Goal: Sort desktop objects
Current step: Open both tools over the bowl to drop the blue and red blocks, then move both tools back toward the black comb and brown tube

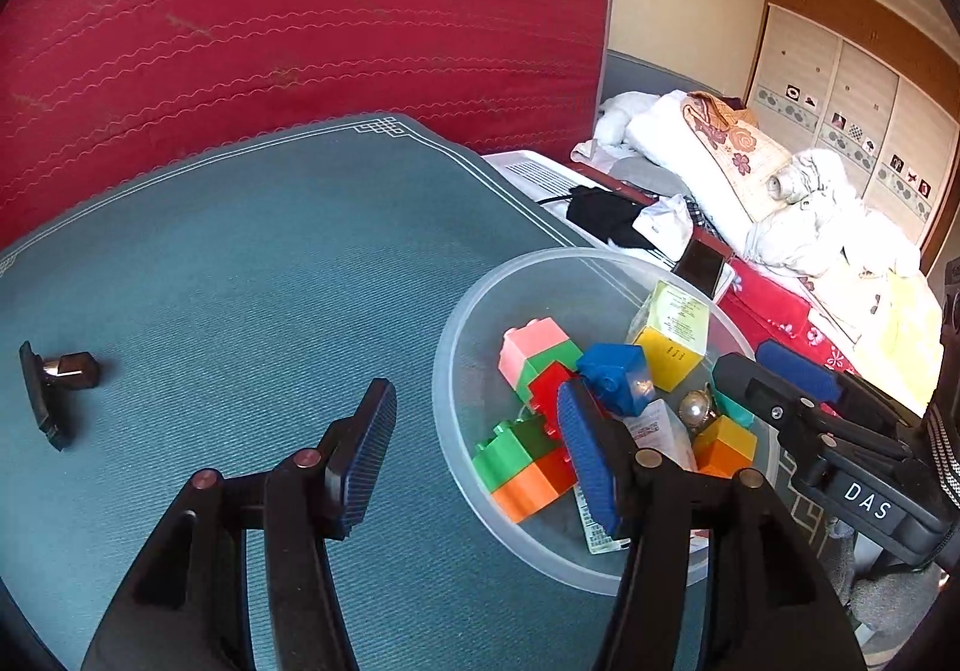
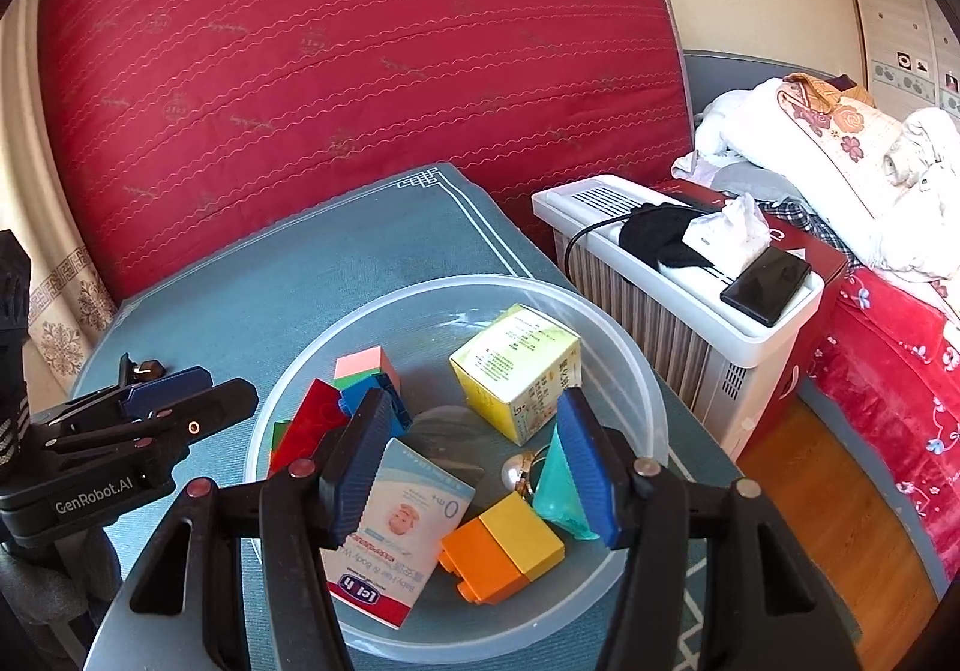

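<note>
A clear plastic bowl (image 1: pixel 462 323) (image 2: pixel 630 359) on the teal mat holds several coloured toy bricks (image 1: pixel 528 467) (image 2: pixel 504 545), a yellow carton (image 1: pixel 672 329) (image 2: pixel 516 371), a sachet (image 2: pixel 396 527), a pearl ring (image 1: pixel 696 407) (image 2: pixel 519 470) and a teal piece (image 2: pixel 558 485). A small black and gold item (image 1: pixel 60 377) lies on the mat at far left. My left gripper (image 1: pixel 474 449) is open and empty, at the bowl's left rim. My right gripper (image 2: pixel 474 467) is open and empty above the bowl's middle.
A red mattress (image 2: pixel 360 71) stands behind the table. A white heater (image 2: pixel 678 299) with a phone (image 2: pixel 765 278), tissue and black cloth stands right of the table. A bed with piled bedding (image 2: pixel 840 161) lies beyond it.
</note>
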Tool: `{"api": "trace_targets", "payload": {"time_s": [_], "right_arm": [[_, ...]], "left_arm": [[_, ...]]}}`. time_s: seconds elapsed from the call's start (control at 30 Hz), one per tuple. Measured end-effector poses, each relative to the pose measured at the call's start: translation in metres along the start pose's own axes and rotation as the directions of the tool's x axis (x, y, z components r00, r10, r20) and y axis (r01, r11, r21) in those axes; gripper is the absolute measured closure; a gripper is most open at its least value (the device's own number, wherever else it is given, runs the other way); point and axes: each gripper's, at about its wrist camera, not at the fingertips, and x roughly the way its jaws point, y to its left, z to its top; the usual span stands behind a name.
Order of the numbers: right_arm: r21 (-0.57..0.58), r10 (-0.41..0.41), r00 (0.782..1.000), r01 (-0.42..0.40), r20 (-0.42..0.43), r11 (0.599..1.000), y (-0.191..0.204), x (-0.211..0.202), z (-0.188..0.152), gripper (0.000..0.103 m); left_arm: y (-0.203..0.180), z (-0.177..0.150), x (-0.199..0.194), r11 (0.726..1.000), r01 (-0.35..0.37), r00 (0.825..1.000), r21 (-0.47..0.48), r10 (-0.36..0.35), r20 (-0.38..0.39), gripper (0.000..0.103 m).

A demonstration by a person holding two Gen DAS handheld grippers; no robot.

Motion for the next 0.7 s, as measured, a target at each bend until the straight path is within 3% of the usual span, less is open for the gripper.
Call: {"api": "trace_targets", "payload": {"time_s": [0.33, 0.7], "right_arm": [[-0.054, 0.04, 0.999, -0.039, 0.015, 0.998, 0.039, 0.0, 0.0, 0.041], [-0.101, 0.143, 0.99, -0.141, 0.016, 0.985, 0.095, 0.008, 0.002, 0.037]], "left_arm": [[0.065, -0.009, -0.014, 0.989, -0.104, 0.994, -0.107, 0.105, 0.009, 0.043], [0.139, -0.028, -0.034, 0.951, -0.212, 0.976, -0.226, 0.217, -0.004, 0.043]]}}
